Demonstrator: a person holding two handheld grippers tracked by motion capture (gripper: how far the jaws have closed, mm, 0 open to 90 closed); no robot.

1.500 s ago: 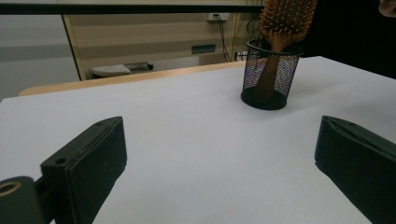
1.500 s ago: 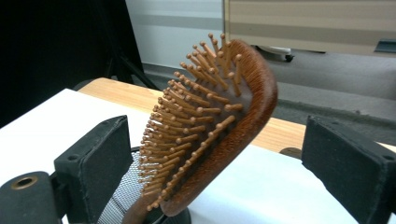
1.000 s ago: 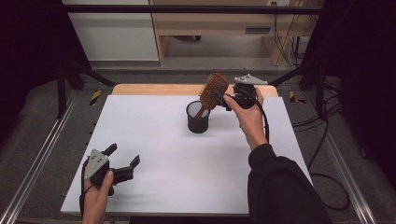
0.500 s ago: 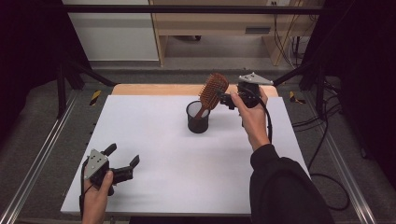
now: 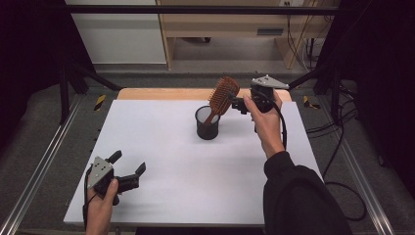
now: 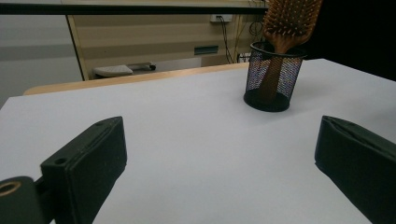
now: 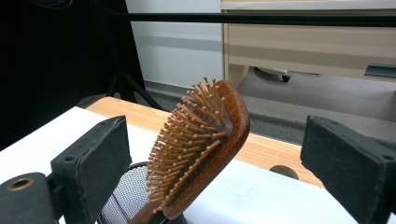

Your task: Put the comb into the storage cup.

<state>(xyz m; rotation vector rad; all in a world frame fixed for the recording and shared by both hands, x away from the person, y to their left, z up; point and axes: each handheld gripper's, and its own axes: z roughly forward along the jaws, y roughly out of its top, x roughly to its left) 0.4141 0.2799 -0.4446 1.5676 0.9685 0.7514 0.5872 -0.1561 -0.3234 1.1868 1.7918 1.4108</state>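
Beside mesh cup (image 5: 207, 123) — right hand-held gripper (image 5: 239, 104) seemingly withdrawn, hairbrush (image 5: 223, 95) unmoved

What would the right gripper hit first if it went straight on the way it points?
Probably the hairbrush head: it stands in the cup, between the right gripper's open jaws and untouched by either. Depth is unclear.

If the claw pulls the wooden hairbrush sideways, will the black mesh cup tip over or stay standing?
The mesh cup looks light, being thin wire mesh, so it would probably tip or slide. The hairbrush leans on its rim with the wide head high above, which likely makes it top-heavy. The brush looks stiff wood, so a sideways pull would pass straight to the rim.
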